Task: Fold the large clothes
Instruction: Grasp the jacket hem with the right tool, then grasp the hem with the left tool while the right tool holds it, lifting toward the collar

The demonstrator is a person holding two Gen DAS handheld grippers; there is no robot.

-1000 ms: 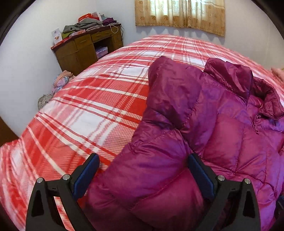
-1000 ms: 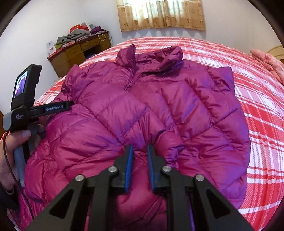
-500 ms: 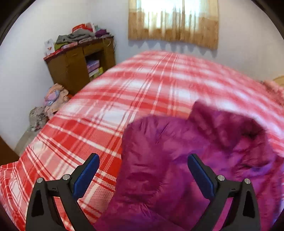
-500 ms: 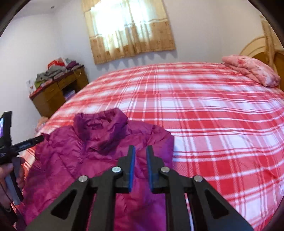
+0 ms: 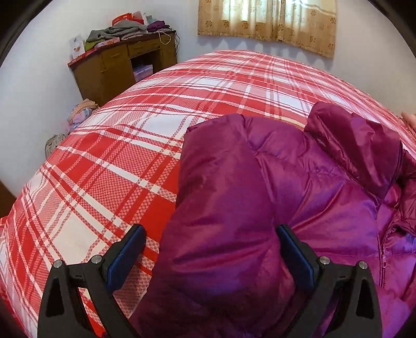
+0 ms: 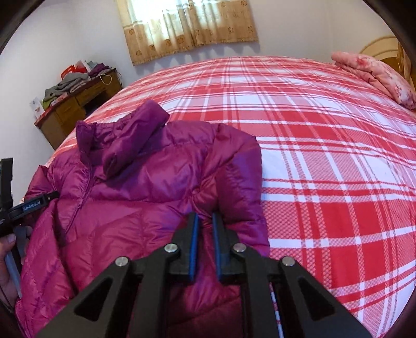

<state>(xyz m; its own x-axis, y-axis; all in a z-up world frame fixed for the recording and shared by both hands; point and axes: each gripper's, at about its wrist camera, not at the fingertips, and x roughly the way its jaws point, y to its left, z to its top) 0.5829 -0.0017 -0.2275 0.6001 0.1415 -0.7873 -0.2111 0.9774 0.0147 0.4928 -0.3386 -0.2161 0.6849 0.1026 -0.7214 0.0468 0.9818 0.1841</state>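
Note:
A magenta puffer jacket (image 5: 299,187) lies front-up on a red and white plaid bed (image 5: 109,166). Its collar (image 6: 124,140) stands up at the far end. My left gripper (image 5: 210,249) is open wide, its jaws either side of the jacket's left sleeve, which bulges between them. My right gripper (image 6: 205,234) is shut on a pinch of the jacket's right sleeve fabric (image 6: 208,208) near the shoulder. The jacket also shows in the right wrist view (image 6: 130,208), with the left gripper's handle (image 6: 23,208) at its left edge.
A wooden desk (image 5: 117,65) piled with clothes stands at the far left wall. Bags (image 5: 75,117) lie on the floor beside the bed. A pink folded quilt (image 6: 374,72) sits at the bed's far right by the headboard. A curtained window (image 6: 187,23) is behind.
Both grippers swung up and then back down towards the jacket. The right gripper stays shut on the fabric and has carried it towards the shoulder. The left stays open around the sleeve.

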